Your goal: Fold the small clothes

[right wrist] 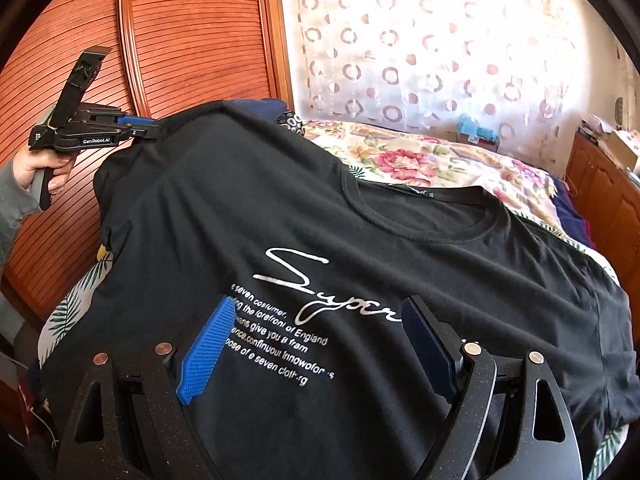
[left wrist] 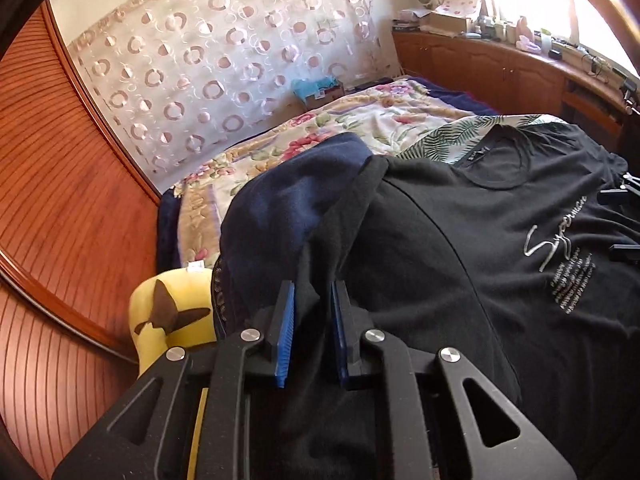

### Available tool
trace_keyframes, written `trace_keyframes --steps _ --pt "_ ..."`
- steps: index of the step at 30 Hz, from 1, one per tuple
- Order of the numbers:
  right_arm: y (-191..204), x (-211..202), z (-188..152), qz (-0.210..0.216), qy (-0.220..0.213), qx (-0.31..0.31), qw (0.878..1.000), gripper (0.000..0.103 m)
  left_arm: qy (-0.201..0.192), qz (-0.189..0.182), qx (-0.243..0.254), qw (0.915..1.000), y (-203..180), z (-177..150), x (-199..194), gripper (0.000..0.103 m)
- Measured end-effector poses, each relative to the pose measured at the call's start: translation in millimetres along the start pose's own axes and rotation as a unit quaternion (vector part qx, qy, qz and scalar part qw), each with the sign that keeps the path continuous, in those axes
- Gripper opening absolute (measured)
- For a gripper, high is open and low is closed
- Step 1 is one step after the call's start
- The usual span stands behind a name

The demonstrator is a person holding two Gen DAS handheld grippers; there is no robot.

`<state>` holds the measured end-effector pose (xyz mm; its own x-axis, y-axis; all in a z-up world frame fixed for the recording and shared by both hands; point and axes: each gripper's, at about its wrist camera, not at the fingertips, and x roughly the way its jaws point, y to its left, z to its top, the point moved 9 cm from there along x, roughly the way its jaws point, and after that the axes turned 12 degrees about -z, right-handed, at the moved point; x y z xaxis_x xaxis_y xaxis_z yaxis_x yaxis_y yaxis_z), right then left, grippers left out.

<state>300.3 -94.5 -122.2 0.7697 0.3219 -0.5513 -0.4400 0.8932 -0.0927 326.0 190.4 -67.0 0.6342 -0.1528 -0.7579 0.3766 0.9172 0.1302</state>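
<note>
Left tongs (left wrist: 313, 312) pinching black T-shirt (left wrist: 500, 248) sleeve, right tongs (right wrist: 320, 344) agape.

A floral quilt (left wrist: 360, 120) covers the bed, a yellow cushion (left wrist: 168, 320) at its edge, patterned curtain (right wrist: 420, 52) and slatted wooden doors (right wrist: 180, 32) behind.

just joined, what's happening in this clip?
A person is folding a black T-shirt spread print-up over other clothes on a bed with a floral bedspread. The left gripper has its jaws shut on a bunched sleeve and is holding that side lifted. The right gripper hovers with jaws open over the white chest print, gripping nothing. No fold has been laid yet.
</note>
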Motion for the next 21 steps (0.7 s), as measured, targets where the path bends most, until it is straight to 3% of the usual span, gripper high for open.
trace_keyframes --steps 4,6,11,17,21 --pt "1.7 -0.6 -2.2 0.005 -0.002 -0.001 1.000 0.087 0.002 -0.002 -0.004 1.0000 2.9 -5.3 -0.3 0.018" --pt "0.4 -0.8 -3.0 0.005 -0.003 -0.001 1.000 0.087 -0.002 -0.001 -0.011 0.9999 4.1 -3.5 0.8 0.008" --pt "-1.9 -5.6 -5.5 0.002 -0.006 0.005 1.000 0.087 -0.049 0.008 -0.016 0.9986 -3.3 8.8 -25.6 0.004" --pt "-2.5 -7.0 -11.2 0.000 -0.002 0.013 1.000 0.087 -0.080 -0.012 -0.004 0.9967 -32.7 23.6 -54.0 0.003" --pt "-1.1 -11.3 -9.5 0.000 -0.006 0.013 1.000 0.087 -0.086 -0.047 -0.007 0.9952 -54.5 38.4 -60.8 0.003"
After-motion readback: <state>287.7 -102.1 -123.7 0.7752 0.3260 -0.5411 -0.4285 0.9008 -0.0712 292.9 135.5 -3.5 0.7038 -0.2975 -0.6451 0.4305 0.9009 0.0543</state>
